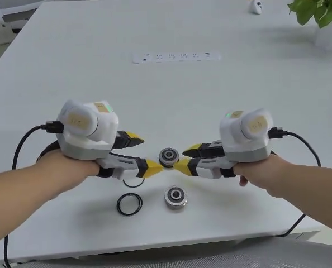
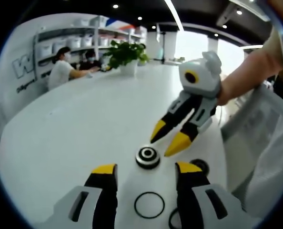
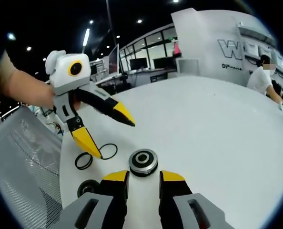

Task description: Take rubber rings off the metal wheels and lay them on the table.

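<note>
A metal wheel [image 1: 169,157] with a dark rim stands on the white table [image 1: 155,95], right between the two grippers. My left gripper [image 1: 143,152] is open, its yellow tips just left of the wheel. My right gripper [image 1: 186,157] is open too, tips close on the wheel's right. In the left gripper view the wheel [image 2: 147,157] lies just beyond my open jaws. The right gripper view has it [image 3: 143,162] straight ahead of its jaws. A second wheel [image 1: 175,197] and two loose black rubber rings [image 1: 129,204] [image 1: 133,182] lie nearer the front edge.
A white power strip [image 1: 177,56] lies farther back on the table. A potted plant [image 1: 319,11] stands at the far right corner, with a small white object [image 1: 256,6] beside it. Black cables trail from both grippers. People [image 2: 65,71] sit at the table's far end.
</note>
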`<move>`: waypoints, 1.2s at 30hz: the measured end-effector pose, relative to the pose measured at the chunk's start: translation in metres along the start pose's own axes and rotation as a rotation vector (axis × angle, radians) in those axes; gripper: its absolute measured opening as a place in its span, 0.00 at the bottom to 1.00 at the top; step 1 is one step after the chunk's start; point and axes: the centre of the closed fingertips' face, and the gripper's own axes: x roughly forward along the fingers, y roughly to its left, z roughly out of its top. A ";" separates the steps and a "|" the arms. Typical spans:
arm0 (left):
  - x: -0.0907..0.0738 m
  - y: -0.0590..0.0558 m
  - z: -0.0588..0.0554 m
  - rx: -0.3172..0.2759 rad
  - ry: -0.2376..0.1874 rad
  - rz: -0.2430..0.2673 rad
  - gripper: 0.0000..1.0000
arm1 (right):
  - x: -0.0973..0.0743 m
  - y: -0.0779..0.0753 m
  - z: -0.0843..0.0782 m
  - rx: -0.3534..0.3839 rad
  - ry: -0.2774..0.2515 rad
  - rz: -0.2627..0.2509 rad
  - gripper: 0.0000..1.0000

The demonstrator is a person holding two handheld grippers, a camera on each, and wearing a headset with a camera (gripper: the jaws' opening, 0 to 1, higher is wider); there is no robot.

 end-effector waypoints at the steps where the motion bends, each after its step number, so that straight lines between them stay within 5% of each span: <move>1: 0.001 0.000 0.000 0.000 0.001 -0.001 0.48 | 0.000 0.000 0.000 -0.001 0.001 0.000 0.22; 26: 0.034 -0.008 0.008 0.006 0.025 -0.026 0.26 | 0.004 -0.001 -0.007 0.004 -0.005 -0.010 0.16; 36: 0.041 0.000 0.003 0.013 0.049 -0.004 0.16 | 0.005 -0.001 -0.006 0.007 -0.010 -0.009 0.16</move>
